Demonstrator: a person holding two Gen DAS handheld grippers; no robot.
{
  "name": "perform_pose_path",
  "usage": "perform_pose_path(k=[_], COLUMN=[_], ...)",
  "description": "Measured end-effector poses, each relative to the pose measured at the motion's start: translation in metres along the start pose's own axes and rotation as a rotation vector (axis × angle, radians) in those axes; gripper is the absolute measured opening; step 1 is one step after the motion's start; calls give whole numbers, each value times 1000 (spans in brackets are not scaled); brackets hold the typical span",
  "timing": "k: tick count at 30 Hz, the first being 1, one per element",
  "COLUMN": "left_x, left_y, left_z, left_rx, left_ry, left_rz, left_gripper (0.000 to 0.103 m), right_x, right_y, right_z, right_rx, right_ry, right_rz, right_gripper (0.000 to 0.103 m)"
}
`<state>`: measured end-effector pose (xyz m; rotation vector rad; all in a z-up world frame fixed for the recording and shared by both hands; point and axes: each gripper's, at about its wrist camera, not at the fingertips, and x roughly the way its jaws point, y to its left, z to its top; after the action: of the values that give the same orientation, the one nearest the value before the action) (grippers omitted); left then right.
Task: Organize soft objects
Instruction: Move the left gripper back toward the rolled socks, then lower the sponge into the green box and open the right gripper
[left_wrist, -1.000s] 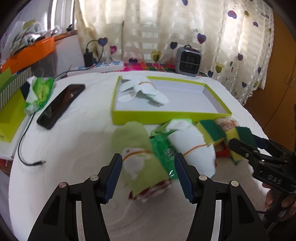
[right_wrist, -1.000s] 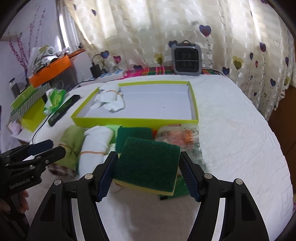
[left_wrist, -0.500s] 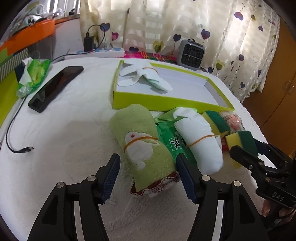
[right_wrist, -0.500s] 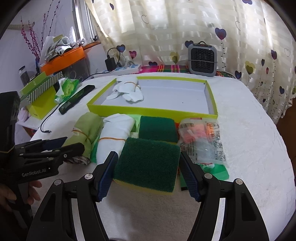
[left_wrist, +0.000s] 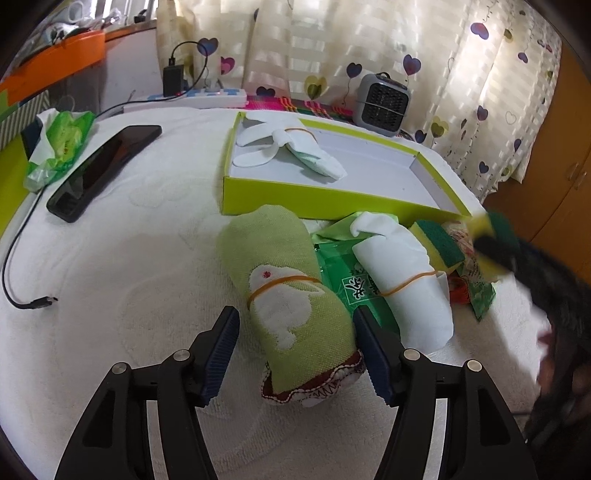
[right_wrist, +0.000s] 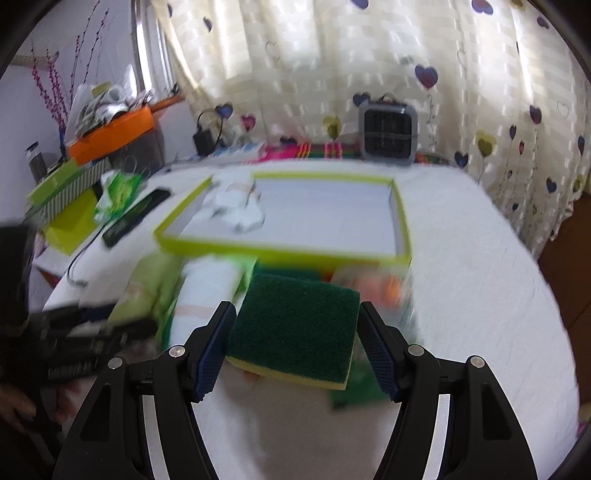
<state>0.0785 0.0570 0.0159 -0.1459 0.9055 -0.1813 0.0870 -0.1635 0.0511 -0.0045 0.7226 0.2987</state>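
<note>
Rolled light-green terry towel with a white rabbit motif (left_wrist: 291, 295) is laid on the white-covered surface (left_wrist: 129, 314), its long axis running away toward the lime-green tray (left_wrist: 332, 203). It is straddled by the left gripper (left_wrist: 297, 349), whose jaws have just been opening and are spread wide, one pad's contact unclear. A green-and-yellow scouring sponge (right_wrist: 295, 326) is clamped in the right gripper (right_wrist: 297, 343).

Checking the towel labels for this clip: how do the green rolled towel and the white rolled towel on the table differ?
The green towel bears a white rabbit motif and a red-trimmed end; the white towel is plain. The green towel lies between the left gripper fingers, the white towel to their right. Both are rolled and banded with an orange rubber band.
</note>
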Motion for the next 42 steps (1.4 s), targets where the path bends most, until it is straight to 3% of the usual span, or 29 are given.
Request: perform_pose_path(k=[4,8,15,24,28,31,34,37,39,42], left_x=[3,6,8,8,7,7,7,7,7,7], left_y=[2,4,4,4,5,5,5,5,5,5], left_z=[0,1,3,1,1,1,1,2,1,1], left_rx=[-8,-14,-4,-2,-4,-4,-6,-6,-5,-6], left_ry=[7,13,13,8,6,6,4,4,3,2], left_rz=[-5,-16,-26,-34,-37,-37,-39,-39,-39,-41], left_gripper=[65,66,67,68,68,68,68,68,68,68], right_x=[26,69,116,127,131,126,123,123,132,141], right_y=[-14,-31,-48,-52,-52,-53,-52,-53,-52,-58], right_z=[36,63,82,96,99,102,107,113,115,115], right_rx=[-15,18,59,116,106,124,101,116,106,148], right_ry=[-1,63,154,195,234,213,198,197,245,277], right_rz=[-65,-84,-94,-13,-61,-29,-57,-24,-23,54], right_gripper=[68,68,68,68,68,68,68,68,68,68])
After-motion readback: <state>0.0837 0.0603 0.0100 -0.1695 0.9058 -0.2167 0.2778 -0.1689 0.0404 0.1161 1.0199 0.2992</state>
